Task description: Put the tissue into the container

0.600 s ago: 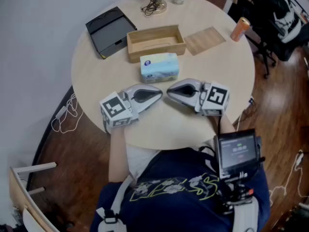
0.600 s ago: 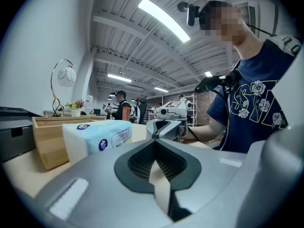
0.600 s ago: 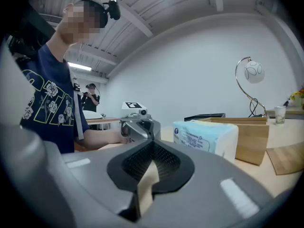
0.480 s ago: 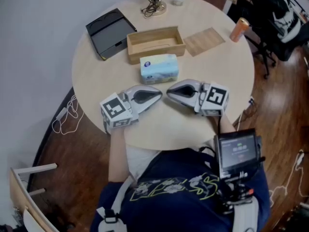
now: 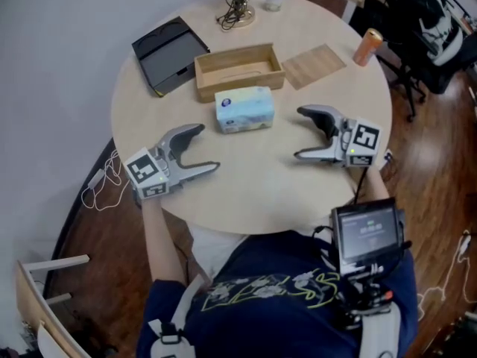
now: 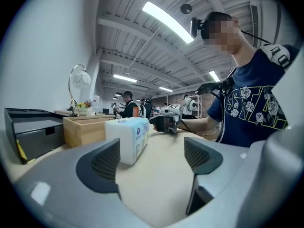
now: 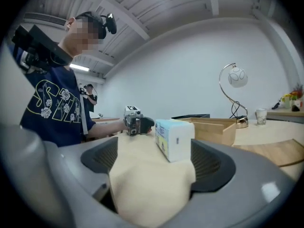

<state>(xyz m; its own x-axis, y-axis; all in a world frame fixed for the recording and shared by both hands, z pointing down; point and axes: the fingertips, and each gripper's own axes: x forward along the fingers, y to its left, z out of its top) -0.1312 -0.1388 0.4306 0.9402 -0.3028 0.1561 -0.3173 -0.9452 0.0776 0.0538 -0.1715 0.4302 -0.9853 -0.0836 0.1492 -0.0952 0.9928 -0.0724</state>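
One tissue pack (image 5: 244,110): soft rectangular block, pale blue-and-white wrapper, dark round mark on top. It lies flat mid-table (image 5: 253,192), just in front of the one wooden container (image 5: 238,68), apart from it, not inside. Container is shallow, open-topped, light wood.

Two grippers flank the pack, neither touching it. Left gripper (image 5: 208,147): jaws spread wide, nothing between the pads. Right gripper (image 5: 298,133): also wide, holding nothing.

Also on the table: one black tray (image 5: 170,52), one wooden mat (image 5: 313,64), one orange can (image 5: 367,45), one lamp (image 5: 237,6).
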